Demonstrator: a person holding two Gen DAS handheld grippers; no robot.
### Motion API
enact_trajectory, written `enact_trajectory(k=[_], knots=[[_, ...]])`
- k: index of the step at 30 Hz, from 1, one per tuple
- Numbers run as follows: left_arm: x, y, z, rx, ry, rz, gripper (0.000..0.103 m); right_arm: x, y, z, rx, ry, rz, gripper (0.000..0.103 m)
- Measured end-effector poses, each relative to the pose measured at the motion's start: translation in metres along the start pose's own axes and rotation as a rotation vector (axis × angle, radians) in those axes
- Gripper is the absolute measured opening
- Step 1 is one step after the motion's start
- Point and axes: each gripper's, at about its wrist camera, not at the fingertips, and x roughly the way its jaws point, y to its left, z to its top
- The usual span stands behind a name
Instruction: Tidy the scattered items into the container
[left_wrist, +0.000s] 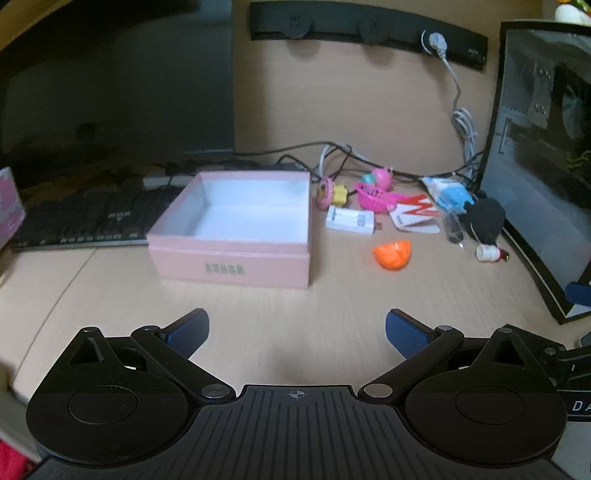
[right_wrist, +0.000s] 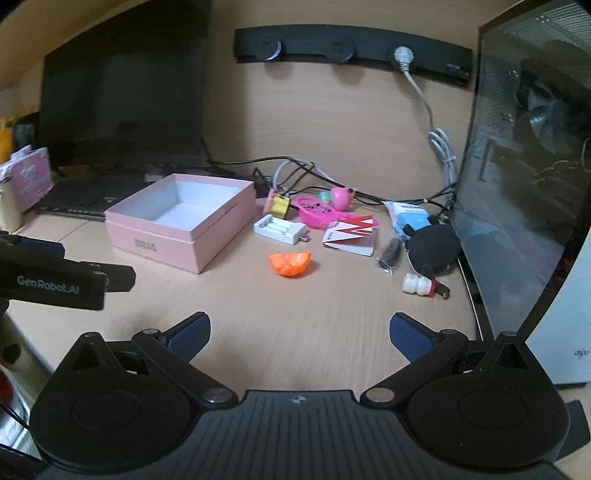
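An open pink box (left_wrist: 236, 254) with a white inside stands empty on the desk; it also shows in the right wrist view (right_wrist: 162, 240). Scattered to its right lie an orange toy (left_wrist: 392, 254) (right_wrist: 290, 263), a white charger (left_wrist: 350, 220) (right_wrist: 279, 230), a pink toy basket (left_wrist: 373, 197) (right_wrist: 317, 212), a red-and-white card (left_wrist: 415, 216) (right_wrist: 351, 236), a black plush (left_wrist: 484, 218) (right_wrist: 434, 249) and a small white bottle (left_wrist: 488, 253) (right_wrist: 417, 284). My left gripper (left_wrist: 297, 332) is open and empty, short of the box. My right gripper (right_wrist: 300, 334) is open and empty, short of the orange toy.
A black keyboard (left_wrist: 85, 221) and monitor (left_wrist: 110, 81) stand left of the box. A computer case (right_wrist: 524, 184) walls the right side. Cables (left_wrist: 369, 158) run behind the items. The left gripper's body (right_wrist: 55, 277) shows at the left of the right wrist view.
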Motion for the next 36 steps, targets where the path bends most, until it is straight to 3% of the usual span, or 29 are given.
enact_trajectory(k=[4, 11, 20, 23, 25, 26, 29, 34, 35, 36], knots=[[0.010, 0.016, 0.009, 0.028, -0.008, -0.040, 0.103, 0.003, 0.010, 0.004, 0.062, 0.002, -0.027, 0.103], [0.040, 0.028, 0.004, 0.088, 0.059, -0.169, 0.103, -0.001, 0.031, -0.003, 0.112, 0.053, -0.064, 0.103], [0.083, -0.006, 0.005, 0.145, 0.052, -0.306, 0.103, 0.001, 0.029, -0.004, 0.050, 0.143, -0.210, 0.103], [0.100, -0.026, 0.016, 0.167, 0.025, -0.316, 0.100, 0.005, 0.016, -0.005, 0.039, 0.162, -0.216, 0.103], [0.111, -0.040, 0.024, 0.180, 0.031, -0.323, 0.069, 0.009, 0.007, -0.006, 0.035, 0.173, -0.223, 0.103], [0.119, -0.048, 0.029, 0.192, 0.045, -0.332, 0.060, 0.011, 0.002, -0.005, 0.035, 0.176, -0.225, 0.103], [0.140, -0.069, 0.036, 0.206, 0.035, -0.307, 0.100, 0.019, -0.010, -0.004, 0.042, 0.175, -0.226, 0.103], [0.185, -0.102, 0.042, 0.266, 0.048, -0.239, 0.098, 0.014, -0.021, -0.011, 0.037, 0.163, -0.209, 0.103], [0.194, -0.108, 0.043, 0.273, 0.054, -0.221, 0.093, 0.013, -0.024, -0.014, 0.033, 0.167, -0.210, 0.103], [0.201, -0.112, 0.043, 0.278, 0.064, -0.209, 0.075, 0.013, -0.026, -0.016, 0.026, 0.171, -0.210, 0.103]])
